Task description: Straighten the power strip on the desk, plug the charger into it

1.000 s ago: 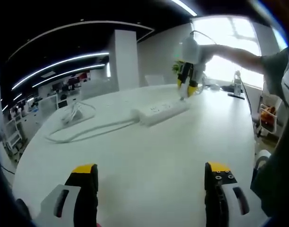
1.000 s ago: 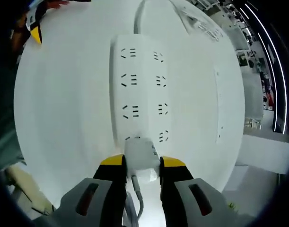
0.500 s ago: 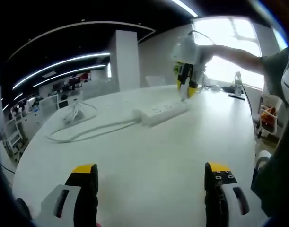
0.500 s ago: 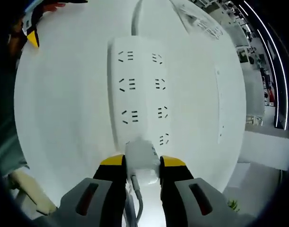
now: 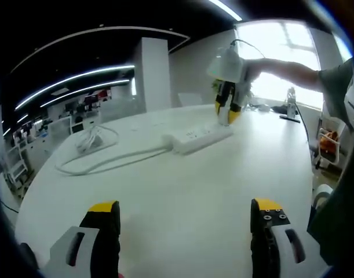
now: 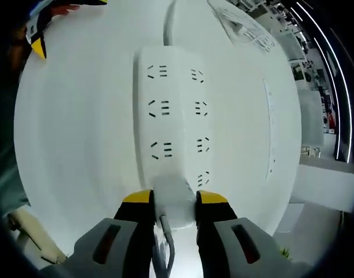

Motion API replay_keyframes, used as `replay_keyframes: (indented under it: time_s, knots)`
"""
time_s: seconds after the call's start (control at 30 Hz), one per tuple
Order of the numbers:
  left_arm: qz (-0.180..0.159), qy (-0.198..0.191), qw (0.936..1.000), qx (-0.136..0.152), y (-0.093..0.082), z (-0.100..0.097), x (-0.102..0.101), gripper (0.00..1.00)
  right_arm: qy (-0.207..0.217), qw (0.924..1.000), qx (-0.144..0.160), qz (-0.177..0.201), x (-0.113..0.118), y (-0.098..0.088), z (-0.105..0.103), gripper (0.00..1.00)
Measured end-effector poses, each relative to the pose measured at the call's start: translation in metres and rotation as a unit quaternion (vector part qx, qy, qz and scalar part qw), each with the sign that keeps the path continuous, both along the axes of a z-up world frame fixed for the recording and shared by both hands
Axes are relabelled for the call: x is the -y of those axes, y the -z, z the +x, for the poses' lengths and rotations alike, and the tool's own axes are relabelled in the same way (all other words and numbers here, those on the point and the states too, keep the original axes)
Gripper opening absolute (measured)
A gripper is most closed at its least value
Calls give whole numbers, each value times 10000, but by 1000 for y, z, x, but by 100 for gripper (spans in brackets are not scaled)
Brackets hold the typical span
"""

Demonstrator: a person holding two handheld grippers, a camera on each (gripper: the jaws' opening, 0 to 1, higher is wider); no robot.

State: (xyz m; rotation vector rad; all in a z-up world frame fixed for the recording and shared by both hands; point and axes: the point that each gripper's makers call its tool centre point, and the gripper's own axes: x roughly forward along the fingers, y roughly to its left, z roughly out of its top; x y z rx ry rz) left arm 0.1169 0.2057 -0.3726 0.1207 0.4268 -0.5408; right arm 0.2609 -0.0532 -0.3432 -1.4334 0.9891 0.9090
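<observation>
Gripping white charger, right hand-held gripper hovered at power strip near end; left hand-held gripper wide open, empty. Prong misalignment risked shoving strip crooked.

In the left gripper view we see a strong white light from the window at the upper right; it is overexposed and washes out the details around it. Long ceiling light strips glow in the dim left part of the room. The desk is evenly lit, with soft, weak shadows. In the right gripper view the desk looks very bright, almost glaring. Both pictures are slightly soft, and straight lines bend strongly near the edges.
</observation>
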Motion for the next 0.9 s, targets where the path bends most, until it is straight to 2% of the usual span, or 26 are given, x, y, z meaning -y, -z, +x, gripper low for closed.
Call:
replay_keyframes:
  time_s: [0.03, 0.23, 0.43, 0.9]
  knots:
    - [-1, -14, 10000, -4, 0, 0, -1, 97, 89, 9998, 80, 131, -4, 2, 0, 25]
    - [31, -53, 10000, -17, 0, 0, -4, 97, 125, 9993, -25, 345, -3, -2, 2, 25]
    - [14, -44, 10000, -6, 0, 1, -2, 97, 103, 9993, 90, 353, -7, 0, 0, 25]
    - [32, -61, 10000, -23, 1, -1, -3, 97, 106, 9993, 131, 339, -7, 5, 1, 25]
